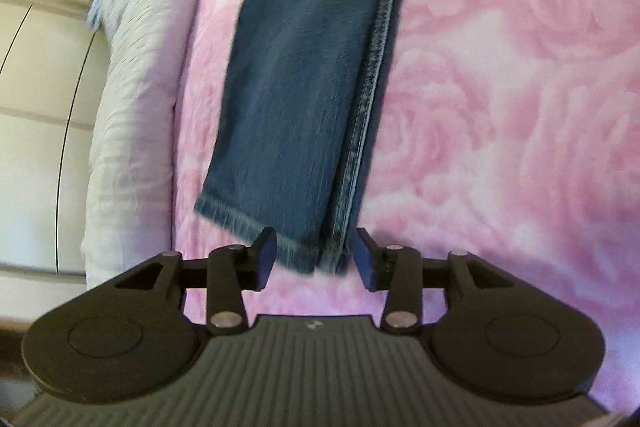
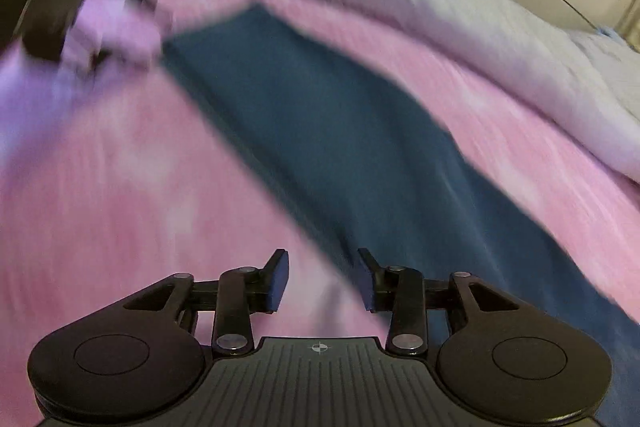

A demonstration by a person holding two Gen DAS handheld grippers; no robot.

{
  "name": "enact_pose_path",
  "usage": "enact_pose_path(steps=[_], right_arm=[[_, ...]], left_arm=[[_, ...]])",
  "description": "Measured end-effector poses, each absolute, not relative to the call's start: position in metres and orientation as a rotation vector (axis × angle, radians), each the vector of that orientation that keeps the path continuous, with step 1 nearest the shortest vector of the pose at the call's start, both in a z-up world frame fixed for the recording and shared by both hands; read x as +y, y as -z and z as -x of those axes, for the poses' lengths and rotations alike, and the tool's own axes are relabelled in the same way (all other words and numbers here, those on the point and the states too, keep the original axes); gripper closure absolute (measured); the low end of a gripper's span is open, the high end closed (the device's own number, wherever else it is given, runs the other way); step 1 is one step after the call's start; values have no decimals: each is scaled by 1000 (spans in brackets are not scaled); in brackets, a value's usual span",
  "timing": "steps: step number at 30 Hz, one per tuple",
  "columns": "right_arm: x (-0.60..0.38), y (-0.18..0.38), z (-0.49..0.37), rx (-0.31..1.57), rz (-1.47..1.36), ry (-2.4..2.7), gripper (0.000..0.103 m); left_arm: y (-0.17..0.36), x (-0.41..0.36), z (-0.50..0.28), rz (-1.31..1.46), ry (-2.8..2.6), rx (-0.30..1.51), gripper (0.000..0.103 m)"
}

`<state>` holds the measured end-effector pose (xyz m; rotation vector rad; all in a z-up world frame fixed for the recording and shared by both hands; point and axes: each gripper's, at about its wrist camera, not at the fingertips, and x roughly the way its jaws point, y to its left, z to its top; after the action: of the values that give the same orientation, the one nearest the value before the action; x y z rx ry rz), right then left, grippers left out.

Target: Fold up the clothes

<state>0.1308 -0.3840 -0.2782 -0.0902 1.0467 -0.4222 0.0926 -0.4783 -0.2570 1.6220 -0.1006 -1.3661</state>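
On the pink rose-patterned blanket (image 1: 500, 87) that covers the bed, a pair of dark blue jeans (image 1: 308, 67) lies stretched flat, the legs laid one on the other with a stitched side seam (image 1: 380, 67) running along one long edge. Near the left gripper (image 1: 315, 253), the hem end of the jeans rests on the blanket close to the bed's side edge. The hem lies between the two blue pads (image 1: 267, 257), yet the jaws stand apart and neither pad presses on the denim. Along the far long side of the jeans, a pale lilac-white quilt (image 1: 132, 99) lies bunched on the edge of the bed, with cream cabinet panels (image 1: 36, 67) behind it.

The right wrist view is heavily blurred. The right gripper (image 2: 323, 277) hovers over the blanket (image 2: 120, 187) beside the near long edge of the jeans (image 2: 340, 131). Its jaws stand apart with only pink blanket showing between them. The left gripper (image 2: 60, 3) shows as a dark blurred shape at the far end of the jeans. The quilt (image 2: 440, 7) runs along the far side of the bed.
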Motion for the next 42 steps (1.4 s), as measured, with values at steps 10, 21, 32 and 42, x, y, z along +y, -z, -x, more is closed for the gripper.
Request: enact_pose_path(steps=[10, 21, 32, 42], right_arm=[[-422, 301, -45, 1269, 297, 591, 64], [-413, 321, 19, 1402, 519, 705, 54], [-420, 346, 71, 1294, 799, 644, 54], [-437, 282, 76, 1371, 640, 481, 96]], left_arm=[[271, -494, -96, -1710, 1399, -51, 79], [276, -501, -85, -1740, 1333, -64, 74], [284, -502, -84, -1764, 1309, -90, 75], [281, -507, -86, -1774, 1306, -58, 76]])
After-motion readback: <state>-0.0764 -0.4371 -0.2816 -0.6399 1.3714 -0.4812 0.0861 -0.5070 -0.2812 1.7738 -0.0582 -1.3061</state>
